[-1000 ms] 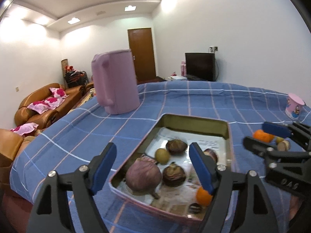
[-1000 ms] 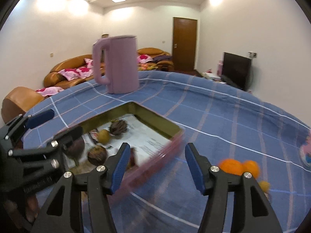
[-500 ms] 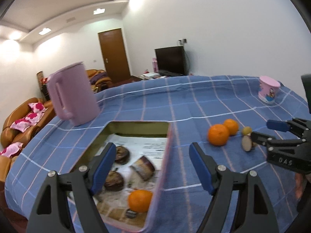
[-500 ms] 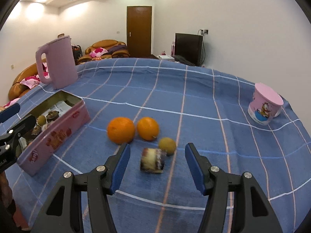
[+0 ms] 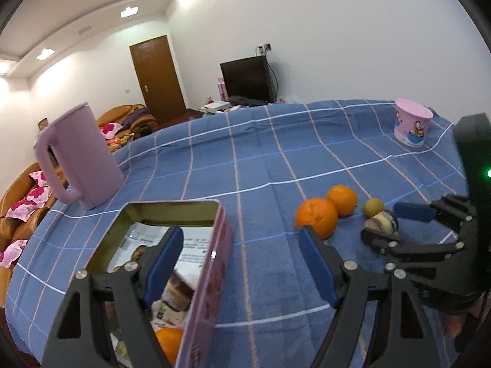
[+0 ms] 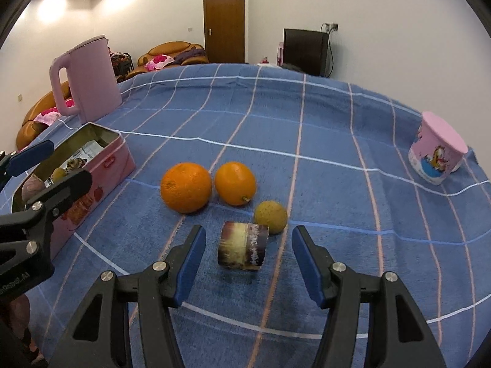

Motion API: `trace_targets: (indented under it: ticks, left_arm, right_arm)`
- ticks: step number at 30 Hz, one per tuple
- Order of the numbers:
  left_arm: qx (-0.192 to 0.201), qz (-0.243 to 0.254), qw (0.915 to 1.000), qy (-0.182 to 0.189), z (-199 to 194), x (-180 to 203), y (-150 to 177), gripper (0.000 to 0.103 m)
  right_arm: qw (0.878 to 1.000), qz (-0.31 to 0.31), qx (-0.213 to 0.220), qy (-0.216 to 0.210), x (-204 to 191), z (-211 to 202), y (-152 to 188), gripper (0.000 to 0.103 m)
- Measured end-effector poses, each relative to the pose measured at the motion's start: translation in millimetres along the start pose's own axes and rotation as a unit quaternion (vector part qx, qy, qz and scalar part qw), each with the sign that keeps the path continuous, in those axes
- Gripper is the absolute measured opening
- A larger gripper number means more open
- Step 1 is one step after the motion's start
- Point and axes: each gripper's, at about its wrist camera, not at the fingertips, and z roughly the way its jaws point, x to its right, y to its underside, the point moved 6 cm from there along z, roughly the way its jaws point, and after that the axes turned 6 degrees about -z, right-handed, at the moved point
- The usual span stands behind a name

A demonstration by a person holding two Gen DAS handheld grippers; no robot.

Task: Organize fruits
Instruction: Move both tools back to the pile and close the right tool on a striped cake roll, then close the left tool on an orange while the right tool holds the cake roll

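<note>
Blue pads line the right gripper, whose jaws are closing around a short cut piece of sugarcane without yet touching it. That piece lies on its side on the worktop, a blue cloth checked with white and pink lines. Its skin is dark purple-brown, banded with a pale yellowish ring and a whitish, flaky node near one end, and its cut ends look flat. Just behind it, touching or nearly so, sits a small round yellow-green fruit with dull, speckled skin. Beyond these are two oranges, the larger orange pebbled and matt, the smaller orange smoother with a stub of stem; the two sit side by side, close together.

To the left stands a pink rectangular tin, gold inside and lined with printed paper. In the left wrist view an orange and more dark cane pieces lie in it. The left gripper hovers over the near right wall of the tin with its jaws spread wide and nothing between the pads; one finger is above the tin's inside, the other above bare cloth.

Farther back, a lilac kettle stands upright past the tin, and a pink cartoon-printed cup sits upside down near the right edge.
</note>
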Motion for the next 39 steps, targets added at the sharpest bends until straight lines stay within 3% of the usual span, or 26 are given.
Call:
trace_targets:
  ticks: [3, 5, 12, 17, 29, 36, 39]
  left_arm:
    - [0.0, 0.006, 1.0, 0.003, 1.5, 6.0, -1.7, 0.08]
    - [-0.001, 0.008, 0.9999, 0.007, 2.8, 8.9, -2.3, 0.08]
    - [-0.017, 0.003, 0.9994, 0.03, 13.8, 19.7, -4.9, 0.08]
    - [-0.033, 0.01, 0.9984, 0.044, 26.7, 34.6, -6.9, 0.08]
    - [-0.094, 0.023, 0.9911, 0.091, 66.4, 65.9, -2.5, 0.08]
    - [-0.11, 0.022, 0.9891, 0.095, 79.8, 70.0, 1.1, 0.078]
    - [-0.117, 0.017, 0.9877, 0.102, 83.8, 69.6, 2.1, 0.068]
  right_arm:
    - [1.0, 0.004, -0.006, -0.012, -0.2, 3.1, 0.4, 0.037]
    - [1.0, 0.003, -0.007, -0.01, -0.9, 3.4, 0.6, 0.032]
    - [0.999, 0.011, 0.037, 0.018, 8.4, -17.1, -0.8, 0.031]
    - [0.998, 0.024, 0.037, 0.044, 24.4, -15.1, -4.3, 0.031]
    - [0.996, 0.058, 0.044, 0.043, 41.1, -14.9, -5.4, 0.032]
    - [0.996, 0.054, 0.047, 0.049, 39.9, -15.9, -6.1, 0.032]
    - [0.996, 0.05, 0.046, 0.053, 38.6, -15.3, -6.4, 0.032]
